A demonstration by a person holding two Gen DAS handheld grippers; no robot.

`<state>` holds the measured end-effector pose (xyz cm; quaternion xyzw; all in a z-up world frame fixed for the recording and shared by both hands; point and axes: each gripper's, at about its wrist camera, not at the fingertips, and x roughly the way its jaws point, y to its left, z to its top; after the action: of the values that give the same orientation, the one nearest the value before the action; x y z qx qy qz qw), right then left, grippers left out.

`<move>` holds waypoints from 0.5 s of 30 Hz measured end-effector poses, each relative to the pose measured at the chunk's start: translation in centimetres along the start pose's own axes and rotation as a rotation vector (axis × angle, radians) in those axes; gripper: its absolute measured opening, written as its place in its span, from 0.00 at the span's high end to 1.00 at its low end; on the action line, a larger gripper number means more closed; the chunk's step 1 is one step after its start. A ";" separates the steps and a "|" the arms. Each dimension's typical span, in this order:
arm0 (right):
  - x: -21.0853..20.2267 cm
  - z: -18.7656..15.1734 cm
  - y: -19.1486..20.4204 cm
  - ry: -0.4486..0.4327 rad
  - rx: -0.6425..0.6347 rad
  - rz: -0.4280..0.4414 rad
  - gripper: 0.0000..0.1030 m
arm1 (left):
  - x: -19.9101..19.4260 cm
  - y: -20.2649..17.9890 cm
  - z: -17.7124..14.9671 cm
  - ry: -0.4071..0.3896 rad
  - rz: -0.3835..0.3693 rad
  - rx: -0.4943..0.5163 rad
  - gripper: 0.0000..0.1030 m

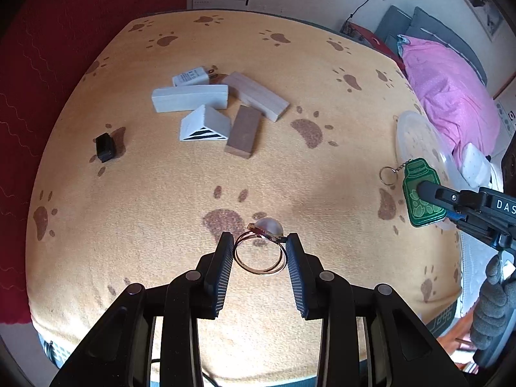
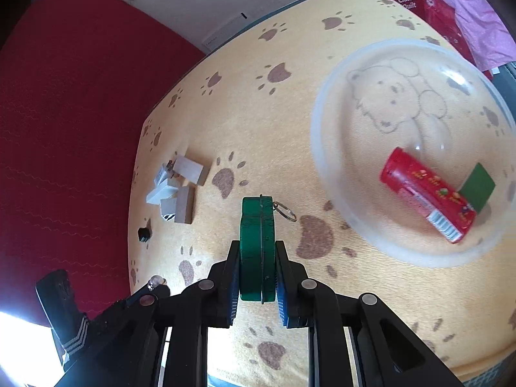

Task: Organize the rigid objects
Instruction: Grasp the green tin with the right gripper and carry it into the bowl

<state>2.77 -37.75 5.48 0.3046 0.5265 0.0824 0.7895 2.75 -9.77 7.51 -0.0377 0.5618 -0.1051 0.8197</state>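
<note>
In the left wrist view my left gripper [image 1: 259,253] is shut on a gold ring [image 1: 245,262] topped by a pale pearl dome [image 1: 269,227], held just above the paw-print cloth [image 1: 161,209]. My right gripper [image 2: 258,258] is shut on a green jar-shaped key tag [image 2: 258,235], and its key ring [image 2: 285,211] hangs off the far end. The same green tag [image 1: 422,201] shows at the right of the left wrist view. A clear bowl [image 2: 314,129] lies ahead to the right, holding a red tube [image 2: 425,193] and a green card [image 2: 477,187].
Several wooden blocks [image 1: 190,98] and a white adapter [image 1: 190,75] lie in a pile mid-table. A small black object [image 1: 105,147] sits to their left. Pink fabric [image 1: 451,90] lies beyond the table's right edge, a red surface [image 2: 64,129] past its left edge. A gloved hand [image 1: 493,306] holds the right gripper.
</note>
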 end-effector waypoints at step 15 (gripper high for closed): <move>-7.0 3.3 -9.2 -0.141 0.102 -0.092 0.80 | 1.4 -7.0 -0.4 0.001 -0.041 0.030 0.67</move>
<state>0.91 -49.64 6.61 0.3250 0.4866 -0.0026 0.8109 1.93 -16.88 7.30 -0.0366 0.5596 -0.1303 0.8176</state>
